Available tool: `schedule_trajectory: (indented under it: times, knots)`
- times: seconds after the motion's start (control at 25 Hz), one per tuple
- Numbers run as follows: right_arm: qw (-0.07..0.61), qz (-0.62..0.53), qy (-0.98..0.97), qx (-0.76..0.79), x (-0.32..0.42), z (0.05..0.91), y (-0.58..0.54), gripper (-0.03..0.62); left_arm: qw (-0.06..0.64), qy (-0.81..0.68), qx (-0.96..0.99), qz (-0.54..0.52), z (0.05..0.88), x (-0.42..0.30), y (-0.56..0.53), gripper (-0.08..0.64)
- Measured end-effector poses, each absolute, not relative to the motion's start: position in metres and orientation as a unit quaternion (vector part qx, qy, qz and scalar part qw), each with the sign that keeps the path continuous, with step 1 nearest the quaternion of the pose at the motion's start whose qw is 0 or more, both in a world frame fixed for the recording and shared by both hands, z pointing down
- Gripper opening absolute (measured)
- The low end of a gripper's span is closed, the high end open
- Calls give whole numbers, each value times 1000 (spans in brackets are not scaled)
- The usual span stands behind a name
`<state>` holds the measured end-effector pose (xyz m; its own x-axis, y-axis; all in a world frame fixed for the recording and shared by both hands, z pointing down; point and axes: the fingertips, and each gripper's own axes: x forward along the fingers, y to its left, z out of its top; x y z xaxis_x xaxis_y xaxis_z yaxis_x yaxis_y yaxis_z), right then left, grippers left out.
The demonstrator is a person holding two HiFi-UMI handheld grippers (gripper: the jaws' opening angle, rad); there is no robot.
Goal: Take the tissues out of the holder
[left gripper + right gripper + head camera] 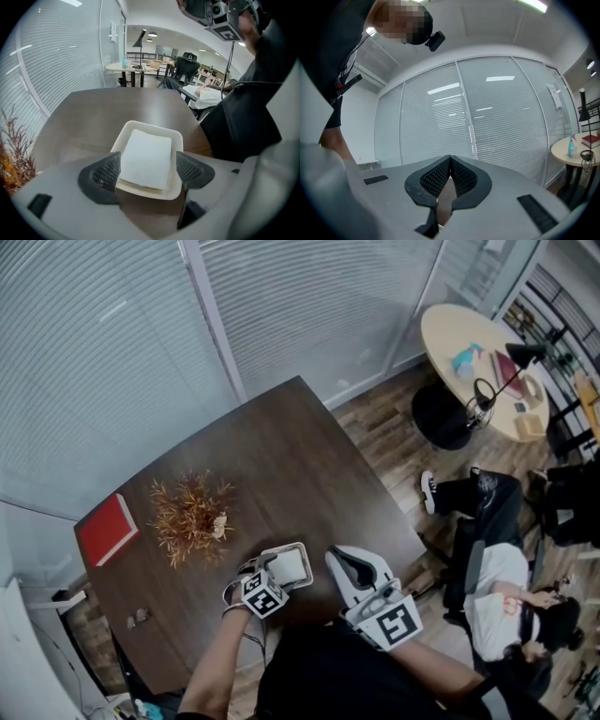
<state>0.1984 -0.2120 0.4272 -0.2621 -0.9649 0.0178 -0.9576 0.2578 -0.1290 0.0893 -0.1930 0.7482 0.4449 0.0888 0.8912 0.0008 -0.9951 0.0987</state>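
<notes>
Two grippers in view, one per hand.

Left gripper [146, 171] – jaws wide apart, tilted steeply down over the tissue holder [140, 125]. In the left gripper view the near end of the holder lies between the two ribbed pads [105, 173]; they flank its rim on either side. Whether either pad touches the rim cannot be told. Nothing is gripped.

Holder: cream, square with rounded corners, resting flat on the dark brown table [117, 105] near the person's edge. The tissues [146, 157] lie inside it as a flat white stack, filling most of the tray.

Head view confirms this: left gripper [272, 573] right at the holder [302, 548], tissues [289, 566] visible as a pale square inside.

Right gripper [339, 557] – held just beside the holder, on its right, above the table edge. In the right gripper view its jaws are closed tip to tip with nothing between them [450, 160]; it faces a glass wall with blinds [487, 122].

Other items on the table [281, 446]: a dried plant sprig [192, 514] near the middle, well apart from the holder; a red book [108, 529] at the far left corner. Off the table: a round pale table [450, 324] and a seated person [497, 587] on the right.
</notes>
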Motion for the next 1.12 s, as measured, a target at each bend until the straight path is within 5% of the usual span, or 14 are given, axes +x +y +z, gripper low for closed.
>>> schedule_trajectory:
  times: [1.12]
  knots:
    - [10,-77,771,-632,225,443,-192,9,-3,83,803,591,783,97,-191,399]
